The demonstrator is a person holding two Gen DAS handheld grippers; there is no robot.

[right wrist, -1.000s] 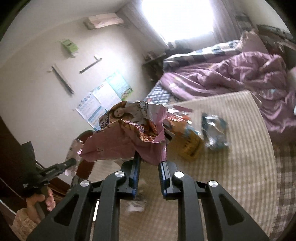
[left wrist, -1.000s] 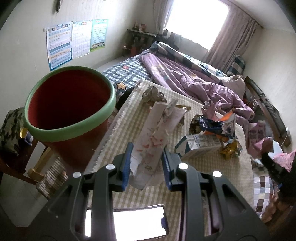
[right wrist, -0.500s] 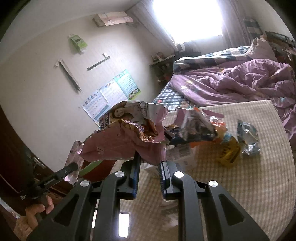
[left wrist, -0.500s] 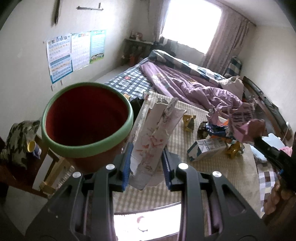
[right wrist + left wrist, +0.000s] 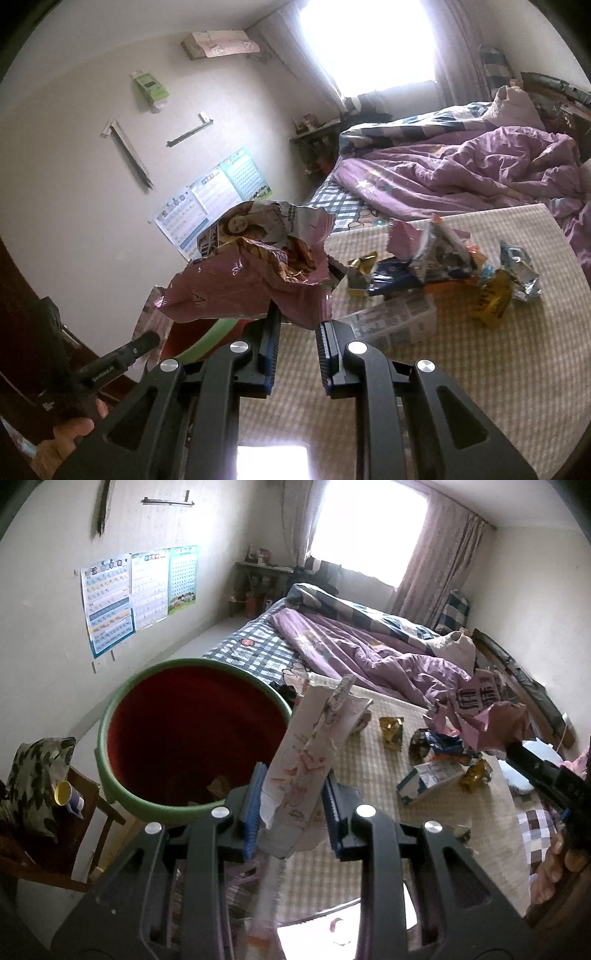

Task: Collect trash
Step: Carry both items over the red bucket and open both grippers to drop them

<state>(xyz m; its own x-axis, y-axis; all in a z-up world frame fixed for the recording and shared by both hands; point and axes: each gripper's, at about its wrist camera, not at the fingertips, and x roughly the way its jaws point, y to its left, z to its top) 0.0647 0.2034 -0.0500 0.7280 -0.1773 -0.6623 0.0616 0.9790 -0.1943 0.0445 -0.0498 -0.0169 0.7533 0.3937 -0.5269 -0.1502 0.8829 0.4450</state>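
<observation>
**Bin at 10 o'clock of left gripper**

Left wrist: left gripper [image 5: 293, 812] clamped on white paper wrapper [image 5: 314, 746], long axis upright; red bin [image 5: 192, 734] just beside, 10 o'clock.

Right wrist: right gripper [image 5: 295, 343] clamped on pink snack bag [image 5: 255, 280]; bin rim at 8 o'clock, farther.

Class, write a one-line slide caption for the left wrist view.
Left gripper carries a torn white carton beside the green-rimmed red bin, with wrappers left on the table.

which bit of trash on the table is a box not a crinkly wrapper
The white and blue cardboard carton lying on its side on the checked tablecloth; the gold wrapper and others around it are crumpled foil.
</observation>
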